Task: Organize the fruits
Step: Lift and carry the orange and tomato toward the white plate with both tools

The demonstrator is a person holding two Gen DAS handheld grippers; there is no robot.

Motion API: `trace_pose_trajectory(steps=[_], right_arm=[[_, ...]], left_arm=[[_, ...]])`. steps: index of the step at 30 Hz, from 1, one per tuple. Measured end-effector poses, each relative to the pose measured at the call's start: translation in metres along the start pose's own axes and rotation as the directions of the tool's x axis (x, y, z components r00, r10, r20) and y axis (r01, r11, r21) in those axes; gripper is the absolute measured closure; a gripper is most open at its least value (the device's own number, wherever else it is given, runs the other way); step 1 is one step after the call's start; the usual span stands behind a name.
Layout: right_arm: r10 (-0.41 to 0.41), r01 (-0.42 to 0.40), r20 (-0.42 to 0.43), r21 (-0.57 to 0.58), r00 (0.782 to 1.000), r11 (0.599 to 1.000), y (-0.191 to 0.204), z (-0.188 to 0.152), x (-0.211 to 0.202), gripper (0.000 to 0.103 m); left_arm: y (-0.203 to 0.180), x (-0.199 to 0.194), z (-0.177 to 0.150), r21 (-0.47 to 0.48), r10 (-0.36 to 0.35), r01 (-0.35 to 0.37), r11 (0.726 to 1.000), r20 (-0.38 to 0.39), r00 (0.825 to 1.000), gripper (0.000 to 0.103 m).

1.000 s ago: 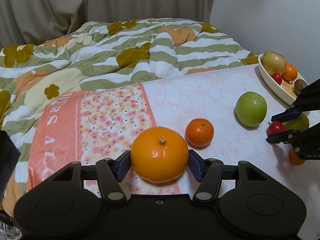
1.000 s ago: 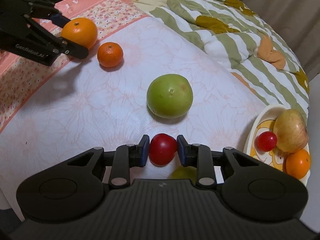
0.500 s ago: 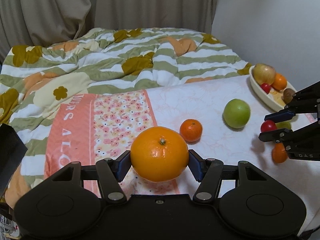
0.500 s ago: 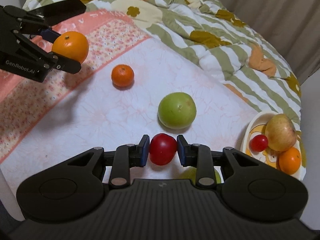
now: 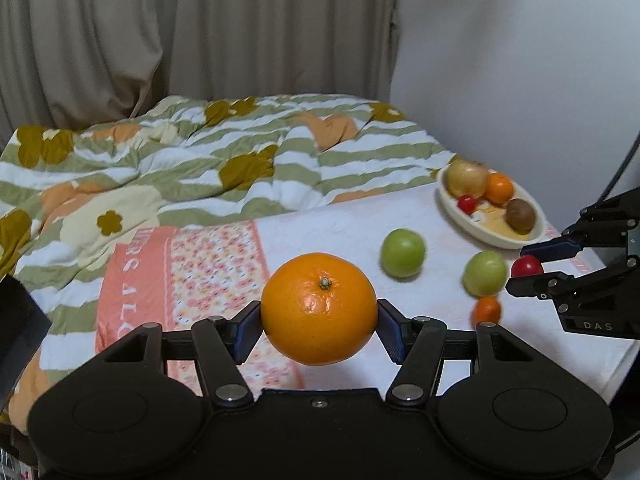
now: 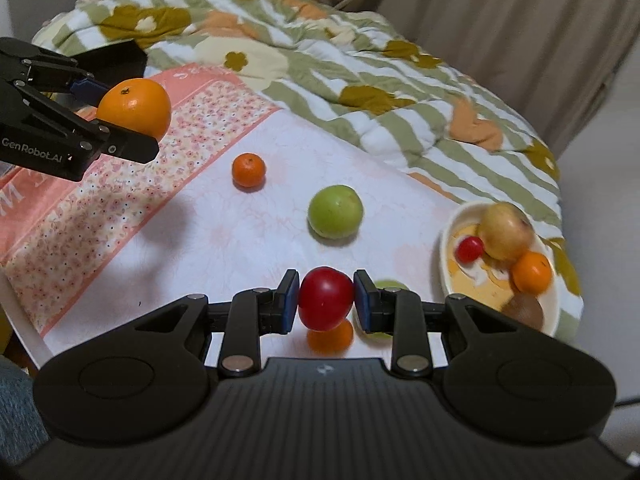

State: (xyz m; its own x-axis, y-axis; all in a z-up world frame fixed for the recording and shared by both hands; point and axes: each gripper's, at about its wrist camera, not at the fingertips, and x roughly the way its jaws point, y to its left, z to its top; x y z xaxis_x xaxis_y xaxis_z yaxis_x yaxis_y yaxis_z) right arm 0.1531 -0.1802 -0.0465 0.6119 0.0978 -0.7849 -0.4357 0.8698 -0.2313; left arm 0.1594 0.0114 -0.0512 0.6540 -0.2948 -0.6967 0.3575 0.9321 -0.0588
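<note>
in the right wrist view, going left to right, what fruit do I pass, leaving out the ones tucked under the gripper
Big orange in the left gripper → small mandarin → red tomato in the right gripper → small red fruit in the dish → dish's small orange.

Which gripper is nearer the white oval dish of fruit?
Right. The right gripper, holding a red tomato, hangs just beside the white oval dish; the left gripper is far across the bed.

- "genrobot.ai" in pale letters on the side of the left gripper (image 6: 120,120), seen from the right wrist.
- "das" on the right gripper (image 5: 532,266), seen from the left wrist.
- partial letters "rs alo" on the pink cloth (image 5: 132,276).
</note>
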Motion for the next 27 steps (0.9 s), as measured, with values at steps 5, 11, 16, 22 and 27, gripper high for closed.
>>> trace_pose_trajectory(steps=[5,11,16,22,27], right_arm=[[-0.036,0.035,0.024,0.049,0.999,0.998,-0.018,-0.013,-0.025,0.058],[-0.067,0.062,0.062,0.085,0.996,0.994,-0.054,-0.026,-0.045,0.058],[-0.056,0.048,0.092,0.089,0.994,0.995,-0.094,-0.039,-0.053,0.058],[-0.026,0.017,0.118,0.074,0.993,0.997,-0.150,-0.051,-0.052,0.058],[0.000,-0.011,0.132,0.080,0.991,0.997,-0.194,-0.060,-0.039,0.058]], left_arm=[[-0.021,-0.012,0.010,0.022,-0.022,0.021,1.000,0.035,0.999,0.039],[-0.052,-0.017,0.026,0.035,-0.026,0.023,0.999,0.076,0.997,0.039],[-0.087,-0.013,0.039,0.006,-0.003,0.003,1.000,0.096,0.995,0.039],[-0.134,0.003,0.056,-0.027,0.028,-0.025,0.999,0.106,0.994,0.039],[-0.167,0.026,0.071,-0.061,0.057,-0.051,0.997,0.106,0.993,0.039]])
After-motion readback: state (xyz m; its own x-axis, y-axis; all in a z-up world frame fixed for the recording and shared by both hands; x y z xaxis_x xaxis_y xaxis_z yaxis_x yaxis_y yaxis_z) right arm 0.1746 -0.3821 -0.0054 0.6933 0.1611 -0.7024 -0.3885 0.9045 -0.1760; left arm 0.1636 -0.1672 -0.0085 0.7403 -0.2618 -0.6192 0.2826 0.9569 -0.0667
